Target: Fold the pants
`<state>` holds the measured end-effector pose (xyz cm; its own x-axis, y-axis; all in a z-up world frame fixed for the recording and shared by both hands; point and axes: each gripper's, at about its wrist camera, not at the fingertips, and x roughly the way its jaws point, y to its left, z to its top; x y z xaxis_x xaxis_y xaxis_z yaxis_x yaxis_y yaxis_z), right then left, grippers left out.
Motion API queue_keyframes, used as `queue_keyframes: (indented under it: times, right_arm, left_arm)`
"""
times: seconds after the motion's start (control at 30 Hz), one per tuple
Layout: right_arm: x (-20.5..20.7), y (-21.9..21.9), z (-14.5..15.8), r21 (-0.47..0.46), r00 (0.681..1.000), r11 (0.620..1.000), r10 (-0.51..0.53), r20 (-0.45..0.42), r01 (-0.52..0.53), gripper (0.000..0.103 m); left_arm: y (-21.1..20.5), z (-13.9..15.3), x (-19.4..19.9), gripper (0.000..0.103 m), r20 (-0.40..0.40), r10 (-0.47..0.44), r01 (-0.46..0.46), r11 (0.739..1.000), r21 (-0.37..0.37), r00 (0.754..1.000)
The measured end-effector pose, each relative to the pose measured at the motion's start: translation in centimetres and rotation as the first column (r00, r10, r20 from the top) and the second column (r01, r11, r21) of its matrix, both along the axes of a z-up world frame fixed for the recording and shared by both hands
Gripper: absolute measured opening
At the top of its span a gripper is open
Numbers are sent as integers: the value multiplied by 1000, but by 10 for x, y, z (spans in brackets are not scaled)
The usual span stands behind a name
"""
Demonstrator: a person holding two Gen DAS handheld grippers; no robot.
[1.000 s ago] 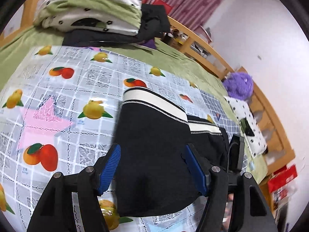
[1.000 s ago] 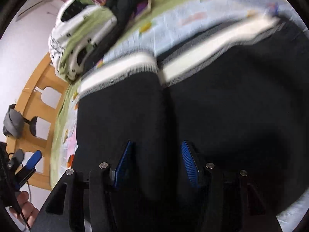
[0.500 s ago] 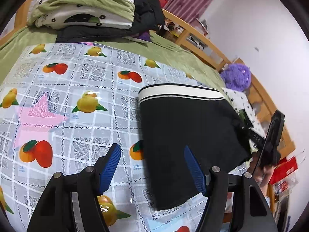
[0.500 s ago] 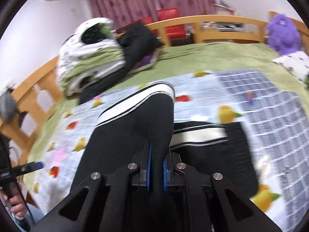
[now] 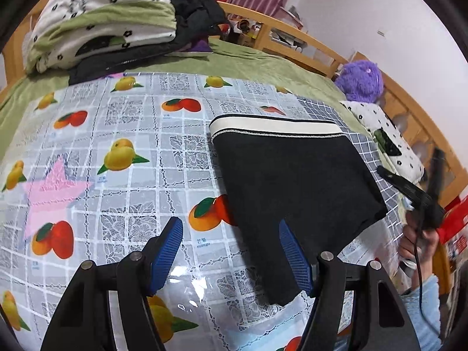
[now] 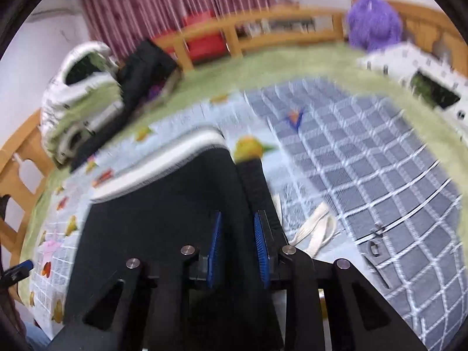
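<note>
L tongs [image 5: 231,251] apart, nothing between, hovering over the fruit-print sheet [image 5: 122,134] on the bed. R tongs [image 6: 237,248] have just been opening, narrow gap, over black cloth w/o pinching it (view blurred). Pants [image 5: 289,181] lie folded flat on the sheet, white waistband far side. Beyond: bedding pile [image 5: 99,20], purple plush [image 5: 361,80].

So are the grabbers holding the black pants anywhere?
Neither grips them. The left gripper hangs open over the black pants. The right gripper has just been opening; cloth lies between its jaws, unpinched.
</note>
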<state>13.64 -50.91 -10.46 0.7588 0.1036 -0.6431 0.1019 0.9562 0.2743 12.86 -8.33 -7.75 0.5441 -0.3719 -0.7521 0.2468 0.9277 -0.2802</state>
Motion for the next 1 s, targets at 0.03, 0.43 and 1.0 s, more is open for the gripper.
queue_keyframes:
  times: [0.03, 0.43, 1.0]
  right_arm:
    - [-9, 9, 0, 12, 999, 999, 49, 14, -49, 24]
    - [-14, 47, -18, -113, 981, 989, 75, -182, -96, 23]
    - [-44, 40, 25, -32, 988, 998, -61, -141, 57, 32]
  left_arm:
    - [-2, 2, -2, 66, 10, -1, 1, 1000, 14, 1000]
    - [-30, 39, -43, 66, 70, -221, 193, 940, 282, 973]
    - [-80, -46, -57, 66, 35, -500, 467, 830, 306, 865]
